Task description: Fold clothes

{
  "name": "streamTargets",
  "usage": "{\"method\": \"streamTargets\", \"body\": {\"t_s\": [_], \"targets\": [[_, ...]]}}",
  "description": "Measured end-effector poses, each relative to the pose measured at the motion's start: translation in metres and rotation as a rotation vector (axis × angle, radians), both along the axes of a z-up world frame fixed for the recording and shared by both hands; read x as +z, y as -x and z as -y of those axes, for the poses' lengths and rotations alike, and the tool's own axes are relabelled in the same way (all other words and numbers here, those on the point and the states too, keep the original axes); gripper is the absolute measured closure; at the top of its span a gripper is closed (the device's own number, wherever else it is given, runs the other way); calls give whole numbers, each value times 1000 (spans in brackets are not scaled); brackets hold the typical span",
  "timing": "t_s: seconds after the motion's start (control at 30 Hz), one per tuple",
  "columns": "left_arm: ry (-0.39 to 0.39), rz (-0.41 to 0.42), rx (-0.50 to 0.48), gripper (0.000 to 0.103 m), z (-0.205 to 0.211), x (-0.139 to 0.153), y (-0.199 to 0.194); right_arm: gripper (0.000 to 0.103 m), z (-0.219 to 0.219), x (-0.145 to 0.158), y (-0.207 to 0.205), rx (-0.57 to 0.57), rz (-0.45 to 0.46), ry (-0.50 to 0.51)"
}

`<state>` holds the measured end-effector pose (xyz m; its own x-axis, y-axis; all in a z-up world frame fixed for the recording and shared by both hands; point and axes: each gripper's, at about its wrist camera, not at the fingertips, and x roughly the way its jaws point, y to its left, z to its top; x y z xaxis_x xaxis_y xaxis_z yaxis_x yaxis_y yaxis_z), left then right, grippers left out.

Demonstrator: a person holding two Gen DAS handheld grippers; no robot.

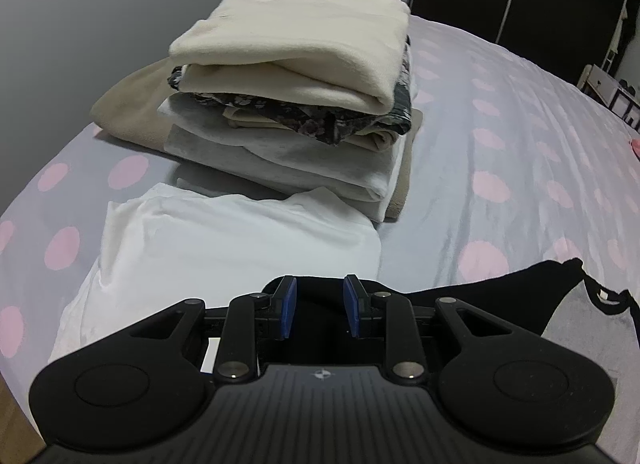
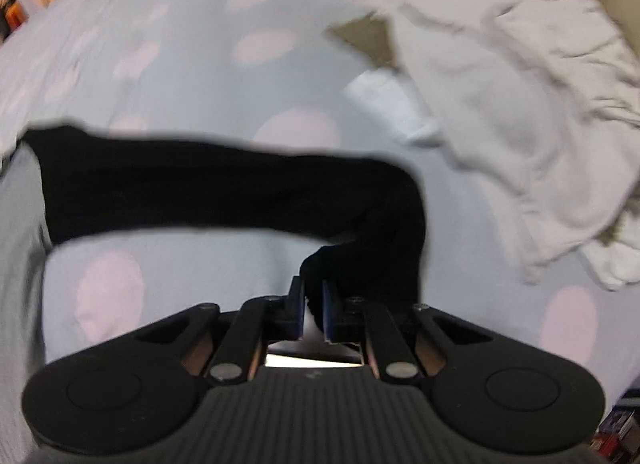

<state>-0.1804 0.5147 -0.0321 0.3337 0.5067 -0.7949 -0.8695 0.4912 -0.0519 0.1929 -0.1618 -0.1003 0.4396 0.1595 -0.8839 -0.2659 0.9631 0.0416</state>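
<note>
Black garment (image 2: 224, 192) lay stretched across the dotted bedspread (image 2: 256, 76), one end nipped by the right gripper (image 2: 313, 304).

Its long axis ran crosswise to that gripper's fingers, a dark band reaching off to the left from the pinched end, with the unfolded white heap (image 2: 512, 112) beyond it on the right. The right jaws were pressed nearly together on a bunched fold of the black cloth. The left gripper (image 1: 320, 306) hung spread over another part of the same garment (image 1: 500, 296), holding nothing, with the folded white shirt (image 1: 224, 236) just beyond it and the folded stack (image 1: 288, 104) behind that. The cloth looked light, limp and easily bunched, so it would probably sag wherever unsupported; corners or hem edges seemed the best hold, one per gripper, keeping it taut.
</note>
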Motion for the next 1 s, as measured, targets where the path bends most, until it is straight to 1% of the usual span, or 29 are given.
{"method": "streamTargets", "body": {"t_s": [0.13,0.2,0.27,0.37,0.4,0.43,0.47,0.5,0.67,0.7,0.73,0.77,0.83,0.87,0.9,1.0], "targets": [[-17,-23,-22,79,5,-2,-4,93,49,43,-2,-157,115,-63],[-23,-38,-27,79,7,-4,-4,93,72,56,-7,-212,162,-78],[-24,-46,-20,79,8,-5,-1,93,88,64,-11,-248,198,-82],[-20,-47,-1,79,8,-6,4,93,108,64,-20,-303,206,-102],[-19,-48,3,79,8,-6,5,93,111,61,-23,-302,206,-91],[-20,-50,8,79,8,-7,7,100,114,59,-26,-299,206,-78],[-19,-52,13,79,8,-7,7,102,117,58,-27,-298,203,-51],[-18,-52,15,79,8,-8,7,102,119,56,-28,-298,201,-22],[-21,-73,-6,79,8,-12,-3,102,132,48,-20,-279,128,-73],[-20,-76,-13,79,10,-13,-6,101,132,45,-17,-269,120,-77],[-22,-80,-21,79,11,-14,-8,97,131,43,-15,-269,116,-86],[-24,-85,-30,79,13,-14,-10,96,132,39,-15,-277,112,-98],[-34,-96,-51,79,18,-15,-14,86,135,32,-18,-300,97,-141],[-42,-104,-61,79,21,-15,-15,82,136,29,-21,-323,92,-169],[-51,-113,-67,79,23,-15,-15,76,137,26,-25,-347,88,-198],[-61,-133,-67,79,27,-17,-12,72,135,18,-39,-399,52,-269]]}}
